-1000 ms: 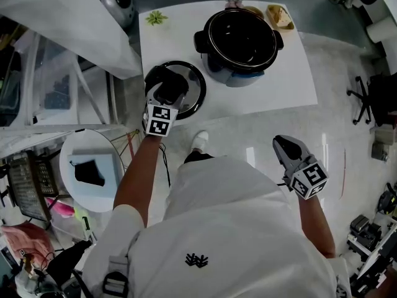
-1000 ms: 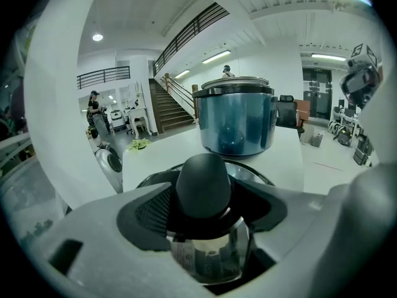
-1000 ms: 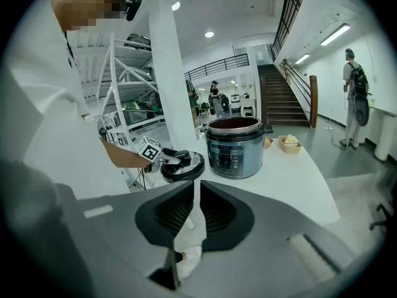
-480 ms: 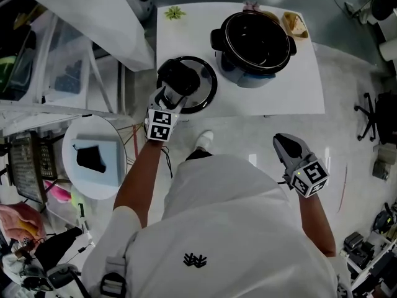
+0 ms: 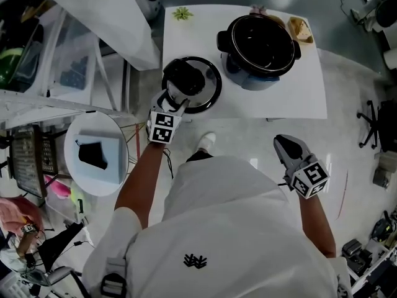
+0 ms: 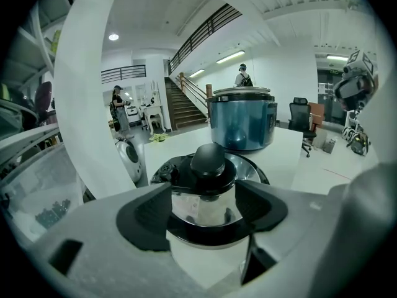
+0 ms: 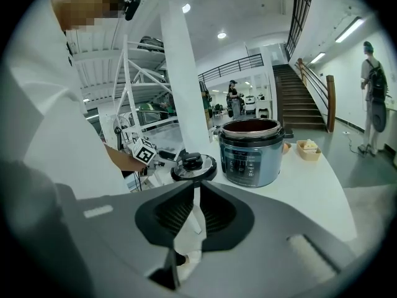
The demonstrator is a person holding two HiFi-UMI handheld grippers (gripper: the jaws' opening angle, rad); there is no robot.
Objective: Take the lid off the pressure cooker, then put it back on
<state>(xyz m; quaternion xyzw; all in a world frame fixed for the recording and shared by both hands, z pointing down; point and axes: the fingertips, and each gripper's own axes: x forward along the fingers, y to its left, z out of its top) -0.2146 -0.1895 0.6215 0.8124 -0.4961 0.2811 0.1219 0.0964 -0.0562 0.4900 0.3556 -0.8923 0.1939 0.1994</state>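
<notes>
Plainly, much is masked. In the head view the person's white-shirted torso point(image 5: 229, 228) fills the lower half, and the left gripper point(image 5: 177, 95) ends in dark jaws that merge with the dark lid point(image 5: 201, 92), so their state cannot be read there. The pot of the pressure cooker point(image 5: 257, 42) stands open near the worktop's point(image 5: 291, 92) far right corner; its inside is black and nothing in it can be made out. A small green sprig point(image 5: 182, 13) lies at the far left corner. A little tray point(image 5: 302, 28) at the far right corner is too small to identify.

The left gripper view settles the jaws. The left gripper point(image 6: 205, 207) is spread wide with nothing pinched. Its pads point(image 6: 155, 211) flank the near side of the lid point(image 6: 248, 169), and the black knob point(image 6: 209, 160) sits just beyond them. The gripper's body cuts off the lid's near rim, and whether the pads touch the lid cannot be told. The cooker point(image 6: 242, 120) stands behind the lid.

The lid lies flat, knob up, by the worktop's front left corner, beside the cooker. The bare left arm point(image 5: 139, 172) reaches forward to it, marker cube point(image 5: 162, 126) upward.

The right gripper point(image 5: 280, 143) hangs low at the person's side over the floor point(image 5: 347, 135), well short of the worktop's front edge. In its own view the right gripper point(image 7: 195, 191) is closed and empty, pointing toward the lid point(image 7: 193, 166) and cooker point(image 7: 253, 153).
</notes>
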